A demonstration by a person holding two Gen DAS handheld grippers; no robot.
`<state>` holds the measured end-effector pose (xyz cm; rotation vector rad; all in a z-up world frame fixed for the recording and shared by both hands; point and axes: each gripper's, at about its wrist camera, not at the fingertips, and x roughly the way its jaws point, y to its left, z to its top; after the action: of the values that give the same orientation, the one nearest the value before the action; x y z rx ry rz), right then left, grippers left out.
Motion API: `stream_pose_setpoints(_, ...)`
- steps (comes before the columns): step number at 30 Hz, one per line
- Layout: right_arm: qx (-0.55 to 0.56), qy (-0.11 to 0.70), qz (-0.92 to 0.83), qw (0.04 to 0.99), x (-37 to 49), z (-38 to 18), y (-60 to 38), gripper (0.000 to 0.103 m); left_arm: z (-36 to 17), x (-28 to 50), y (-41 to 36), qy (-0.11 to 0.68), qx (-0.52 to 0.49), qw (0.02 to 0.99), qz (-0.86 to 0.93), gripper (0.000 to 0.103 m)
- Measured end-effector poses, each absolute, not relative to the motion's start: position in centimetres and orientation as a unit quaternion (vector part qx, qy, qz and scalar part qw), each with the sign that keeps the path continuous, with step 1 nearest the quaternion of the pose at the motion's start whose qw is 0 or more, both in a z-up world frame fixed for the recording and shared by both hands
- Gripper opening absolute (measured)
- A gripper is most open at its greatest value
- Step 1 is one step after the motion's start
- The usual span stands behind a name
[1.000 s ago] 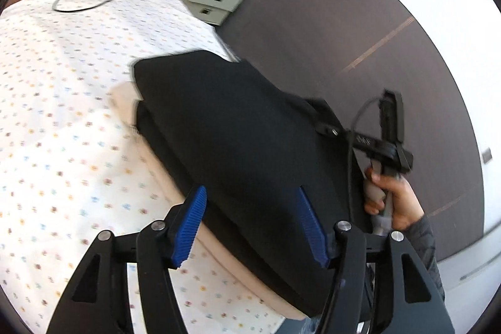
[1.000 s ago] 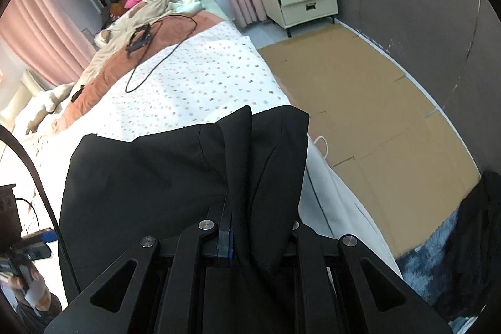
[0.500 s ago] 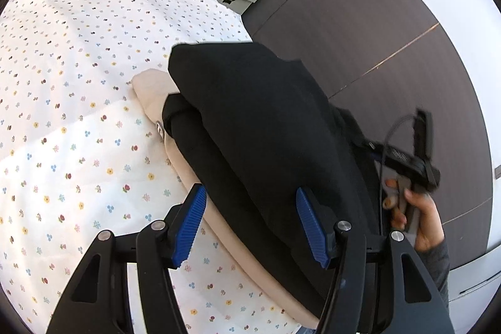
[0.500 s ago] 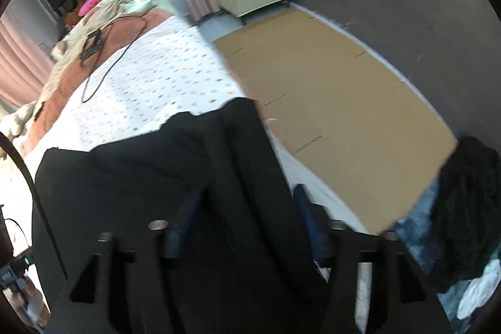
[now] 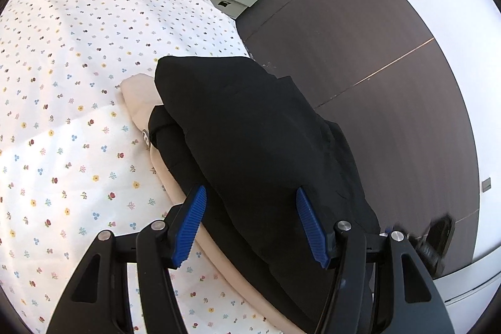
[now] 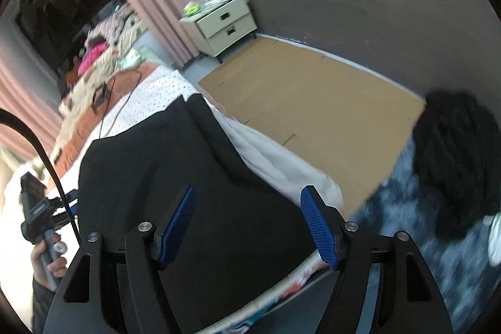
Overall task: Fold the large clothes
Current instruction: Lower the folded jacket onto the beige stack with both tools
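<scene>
Since the earlier frames the right gripper (image 6: 250,224) has let go of the black garment (image 5: 256,140): its jaws, then pinched shut on a fold, have just been opening and now stand apart with nothing pressed between the blue pads, while its view has swung toward the brown floor (image 6: 313,102) and blurs at lower right. The left gripper (image 5: 250,224) also has its fingers spread wide, hanging over the near edge of the garment without clamping it. The folded garment fills the centre of the left wrist view, lying on a beige garment (image 5: 141,96) atop the flowered bedsheet (image 5: 62,83). A bedside cabinet (image 6: 219,24) stands upper centre.
</scene>
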<state>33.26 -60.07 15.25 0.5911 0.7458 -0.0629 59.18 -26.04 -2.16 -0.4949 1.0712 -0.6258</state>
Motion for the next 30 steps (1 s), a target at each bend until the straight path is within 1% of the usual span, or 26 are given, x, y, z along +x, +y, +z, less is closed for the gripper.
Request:
stream_pose_setpoints(5,0.358,0.336,-0.049,0.870,28.6,11.2,-60.2,0.068,-2.2,59.6,-26.6,0.497,-0.229,0.787,-0.286,0.060)
stream_pose_setpoints(10,0.426,0.317,-0.023,0.847,28.1,7.8,-59.9,0.068,-2.6,60.9,-27.3,0.498,-0.216,0.791,-0.283,0.060)
stream_pose_setpoints(11,0.429,0.312,-0.021,0.847,28.1,7.5,-59.9,0.060,-2.6,60.8,-27.5,0.497,-0.211,0.793,-0.282,0.061)
stream_pose_setpoints(12,0.431,0.309,-0.017,0.848,28.4,7.3,-59.9,0.047,-2.7,61.1,-27.7,0.497,-0.206,0.795,-0.281,0.061)
stream_pose_setpoints(15,0.431,0.300,-0.014,0.851,29.5,6.9,-60.7,0.023,-3.2,62.0,-28.1,0.497,-0.203,0.798,-0.273,0.061)
stream_pose_setpoints(18,0.421,0.292,-0.037,0.858,30.1,6.5,-61.5,0.012,-4.1,63.1,-28.6,0.497,-0.201,0.802,-0.264,0.060)
stream_pose_setpoints(20,0.420,0.291,-0.050,0.858,30.2,6.3,-61.4,0.010,-4.0,63.5,-29.0,0.494,-0.193,0.807,-0.259,0.060)
stream_pose_setpoints(24,0.412,0.292,-0.076,0.860,29.8,5.6,-62.3,0.010,-3.1,64.2,-29.2,0.488,-0.176,0.818,-0.248,0.060)
stream_pose_setpoints(30,0.405,0.286,-0.097,0.863,26.8,6.6,-62.3,0.010,-0.1,63.1,-27.6,0.459,-0.151,0.844,-0.233,0.060)
